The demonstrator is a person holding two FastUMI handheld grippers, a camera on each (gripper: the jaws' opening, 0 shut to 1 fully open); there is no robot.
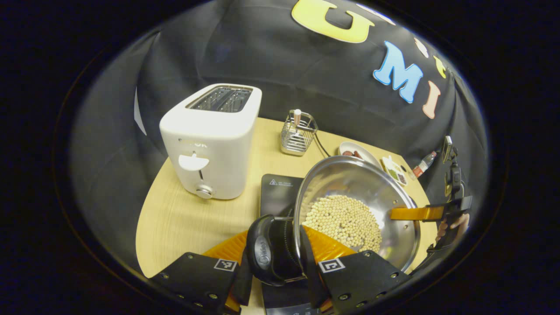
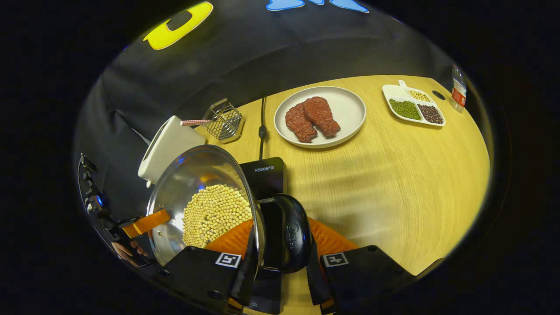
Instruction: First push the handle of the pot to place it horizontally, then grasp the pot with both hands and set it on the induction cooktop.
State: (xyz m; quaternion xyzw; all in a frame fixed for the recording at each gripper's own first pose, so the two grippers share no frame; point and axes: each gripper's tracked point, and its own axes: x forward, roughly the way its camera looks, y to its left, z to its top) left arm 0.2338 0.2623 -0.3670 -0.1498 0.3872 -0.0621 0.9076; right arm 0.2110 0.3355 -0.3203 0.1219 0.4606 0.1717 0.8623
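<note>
- Your left gripper (image 1: 280,280) has its two fingers closed around the black handle (image 1: 267,253) on its side of the pot (image 1: 354,210), one finger on each flank of the handle, so the grip looks like a firm pinch
- Your right gripper (image 2: 276,280) does the same on the opposite black handle (image 2: 292,234); its fingers sit either side of that handle and press on it
- Holding both handles at once makes sense: the pot is wide and loaded, and I judge that a single-sided hold would let it tip
- In the left gripper view your other gripper's orange finger (image 1: 415,213) shows across the far rim, with a hand (image 1: 450,227) behind it
- The pot is a shiny steel pan, bowl-shaped, its bottom covered with pale round beans (image 1: 343,221)
- It hangs directly ahead of both grippers, and the black induction cooktop (image 2: 267,175) lies just under and beyond it; whether the base already touches the glass I cannot tell
- The handles already lie level, so I judge you are in the carrying and setting-down step
- Farther out from your left gripper stand the white toaster (image 1: 212,140) and a wire holder (image 1: 298,133)
- Farther out from your right gripper lie a plate (image 2: 350,109) with two pieces of meat (image 2: 313,118), a divided dish (image 2: 413,107) and a bottle (image 2: 458,89)
</note>
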